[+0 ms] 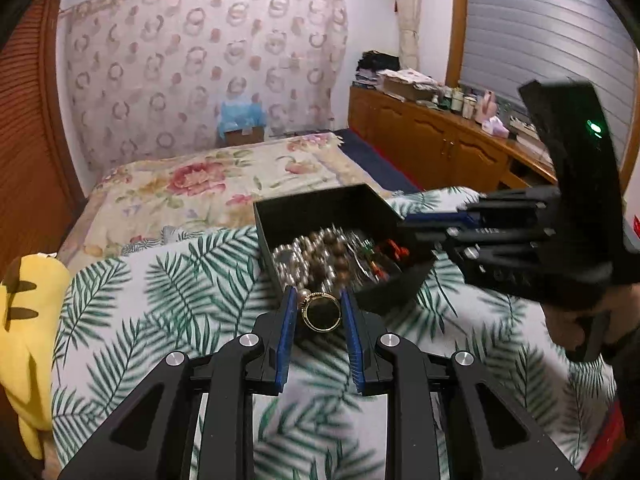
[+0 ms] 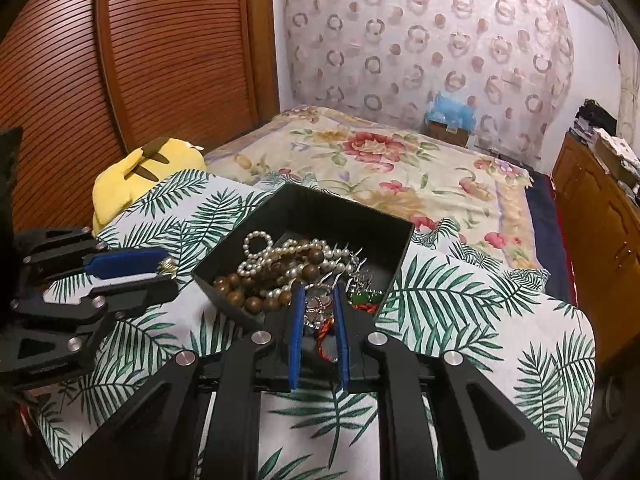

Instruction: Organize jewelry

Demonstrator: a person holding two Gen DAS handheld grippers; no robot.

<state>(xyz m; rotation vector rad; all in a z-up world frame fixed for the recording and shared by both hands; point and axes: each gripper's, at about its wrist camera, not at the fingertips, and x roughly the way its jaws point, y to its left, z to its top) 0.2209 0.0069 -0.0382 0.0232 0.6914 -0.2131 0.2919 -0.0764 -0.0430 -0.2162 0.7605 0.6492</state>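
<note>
A black open box (image 1: 312,204) sits on the palm-leaf cloth (image 1: 160,300), filled with pearl strands (image 2: 276,258) and brown wooden beads (image 2: 256,298). My left gripper (image 1: 319,300) is shut on a gold ring (image 1: 321,314), held just in front of the box's near wall. In the right wrist view the left gripper (image 2: 170,270) hovers left of the box (image 2: 344,208) with a gold glint at its tips. My right gripper (image 2: 319,292) is shut on a silvery pendant with red cord (image 2: 318,308) over the box's near corner. It reaches in from the right in the left wrist view (image 1: 412,228).
A yellow plush toy (image 2: 136,172) lies at the cloth's left edge. Behind the box spreads a bed with a floral blanket (image 2: 380,160). A wooden cabinet (image 1: 432,140) with clutter runs along the right wall, and a slatted wooden door (image 2: 140,60) stands on the left.
</note>
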